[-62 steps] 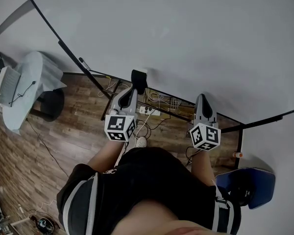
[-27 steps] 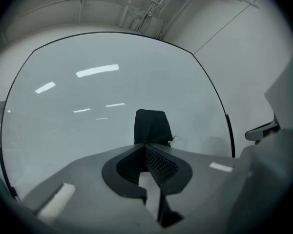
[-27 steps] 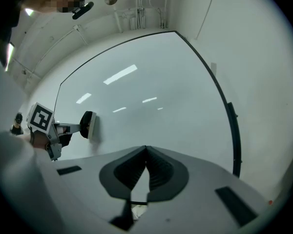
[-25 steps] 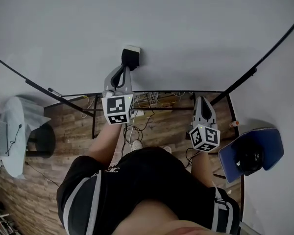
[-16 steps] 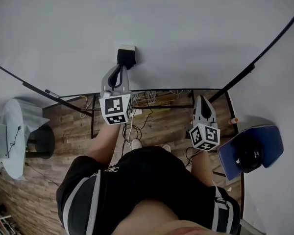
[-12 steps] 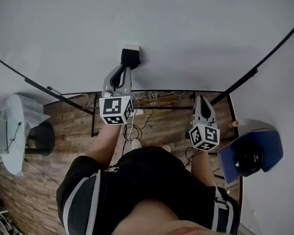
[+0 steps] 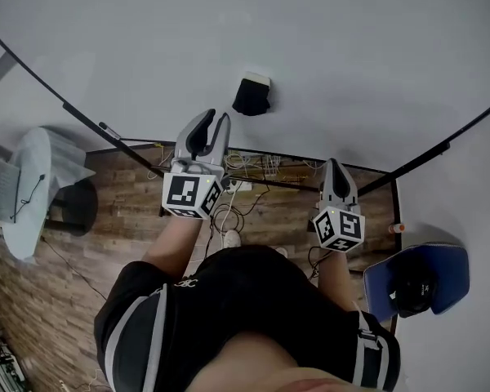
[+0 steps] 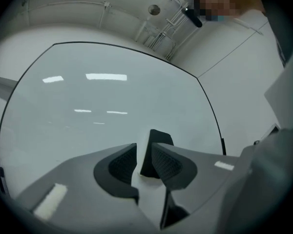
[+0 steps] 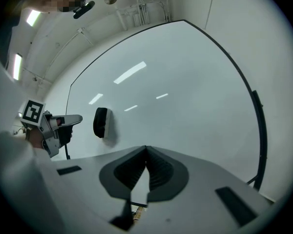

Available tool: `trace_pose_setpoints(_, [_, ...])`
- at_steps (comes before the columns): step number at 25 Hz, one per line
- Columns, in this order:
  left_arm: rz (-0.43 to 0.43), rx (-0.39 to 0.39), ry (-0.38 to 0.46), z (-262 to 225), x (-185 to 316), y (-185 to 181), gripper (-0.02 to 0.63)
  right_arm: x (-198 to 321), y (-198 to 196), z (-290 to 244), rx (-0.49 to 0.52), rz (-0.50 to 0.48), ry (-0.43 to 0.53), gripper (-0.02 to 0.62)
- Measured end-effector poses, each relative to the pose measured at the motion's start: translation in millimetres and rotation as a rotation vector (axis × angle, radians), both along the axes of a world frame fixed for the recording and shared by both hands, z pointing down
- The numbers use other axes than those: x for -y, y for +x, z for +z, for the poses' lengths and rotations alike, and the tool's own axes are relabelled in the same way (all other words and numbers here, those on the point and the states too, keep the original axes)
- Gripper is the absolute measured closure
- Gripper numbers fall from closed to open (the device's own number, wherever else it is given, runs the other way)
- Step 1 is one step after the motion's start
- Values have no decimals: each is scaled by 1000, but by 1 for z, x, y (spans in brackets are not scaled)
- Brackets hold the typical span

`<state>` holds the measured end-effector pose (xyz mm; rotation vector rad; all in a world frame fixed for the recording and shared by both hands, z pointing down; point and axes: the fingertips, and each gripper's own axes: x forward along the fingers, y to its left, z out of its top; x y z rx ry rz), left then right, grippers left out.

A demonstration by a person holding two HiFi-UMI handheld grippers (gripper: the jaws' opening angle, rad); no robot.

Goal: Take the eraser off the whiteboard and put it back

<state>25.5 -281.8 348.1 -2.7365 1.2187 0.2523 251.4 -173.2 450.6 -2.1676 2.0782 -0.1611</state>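
The eraser [image 7: 251, 96] is sitting flat on the board [image 7: 327, 39], its dark body facing out into the room and a pale edge showing along its top. It is clinging there by itself, with nothing touching it.

The left gripper [image 7: 216, 122] is hovering just beside it, below and to the left in the head view, with its tips pointing at the board. Its jaws are opening, the pads are released, and a strip of bare board is showing between the tips and the eraser. In the left gripper view the eraser [image 8: 159, 137] is lining up with the slot between the spread jaws of the left gripper [image 8: 144, 146], just past their ends, and the board [image 8: 88, 96] is filling the background. The right gripper view is catching this from the side. There the left gripper [image 9: 77, 118] is standing just clear of the eraser [image 9: 101, 122], which is jutting out from the board [image 9: 195, 96].

The right gripper [image 7: 336, 167] is hanging well to the right of the eraser and lower down, also aimed at the board. In its own view the right gripper [image 9: 146, 152] is showing its jaws clenched together with nothing between them.

Under the board, cables [image 7: 261, 168] are lying tangled on the wooden floor [image 7: 114, 219]. A pale table [image 7: 41, 158] is standing off to the left. A blue chair [image 7: 433, 268] is standing to the right with something dark on its seat.
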Motion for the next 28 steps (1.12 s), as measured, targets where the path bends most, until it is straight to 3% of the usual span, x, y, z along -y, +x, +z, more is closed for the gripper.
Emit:
trace_pose_setpoints(2, [-29, -4, -11, 5, -2, -15, 520, 4, -8, -2, -2, -21, 3, 589])
trace_pose_setpoints(4, [-67, 21, -38, 18, -3, -29, 591, 8, -15, -3, -4, -37, 6, 589])
trace_pose_setpoints(5, [-85, 44, -58, 29, -4, -34, 597, 10, -18, -3, -5, -44, 7, 589])
trace_pose_setpoints(12, [-101, 139, -205, 94, -12, -50, 597, 17, -43, -6, -42, -116, 16, 589])
trace_pose_setpoints(28, [-64, 140, -265, 110, -1, -37, 597, 20, -44, -7, -49, -116, 25, 589])
